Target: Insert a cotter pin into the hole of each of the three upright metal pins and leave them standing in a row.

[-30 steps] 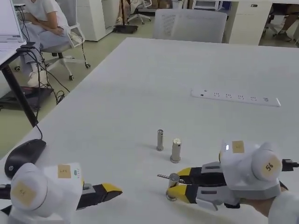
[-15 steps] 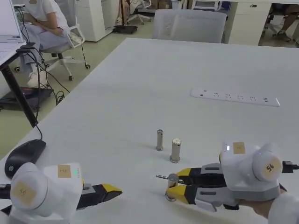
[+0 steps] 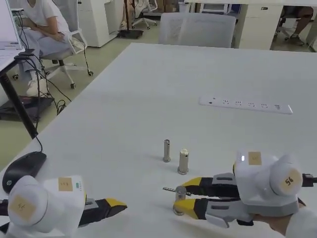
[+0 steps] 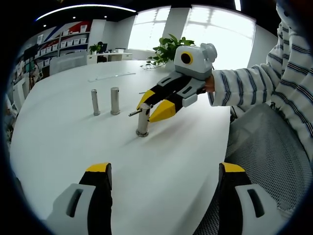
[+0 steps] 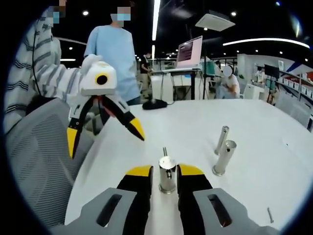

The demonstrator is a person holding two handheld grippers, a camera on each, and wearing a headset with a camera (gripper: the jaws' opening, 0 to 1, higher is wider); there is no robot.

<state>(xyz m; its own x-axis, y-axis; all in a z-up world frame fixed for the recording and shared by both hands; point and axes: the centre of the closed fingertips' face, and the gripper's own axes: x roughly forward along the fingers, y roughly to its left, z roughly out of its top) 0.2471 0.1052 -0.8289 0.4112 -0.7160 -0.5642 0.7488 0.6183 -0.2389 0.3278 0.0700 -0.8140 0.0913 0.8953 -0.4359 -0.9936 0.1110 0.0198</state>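
Metal pins: three, all upright on the white tabletop [image 3: 148, 89], lower middle of the head view. The far pin [image 3: 167, 150] and the middle pin [image 3: 183, 162] stand just beside each other. The nearest pin [image 3: 179, 201] stands apart from them, toward the bottom edge.

Right claw [image 3: 189, 196]: narrow, one jaw on each side of the nearest pin. In the right gripper view the pads sit very close to the shaft; whether they press on it, cannot tell.

A cotter pin [image 3: 170, 189] crosses the top of the nearest pin and sticks out to the left. It looks seated in the hole. No such wire seen on the other two.

Left claw [image 4: 165, 169]: wide apart, holding nothing, at the lower left of the head view, well apart from the pins.

Spare cotter pin [image 5: 268, 214] lies flat on the tabletop at the lower right of the right gripper view.

Handling, judged:
- Pins are probably solid metal: stiff, heavy for their size, smooth and likely slippery against the pads.
- They are tall on a small foot, so a sideways push near the top would tip one.
- Best hold is on the shaft below the cross hole, square to it, leaving the hole free.
- Cotter pins are thin wire, very light and easily bent or flicked away.
- Take one by its head end with a light squeeze, keeping the legs in line with the hole.
- A wire lying flat will be awkward to lift off the tabletop.
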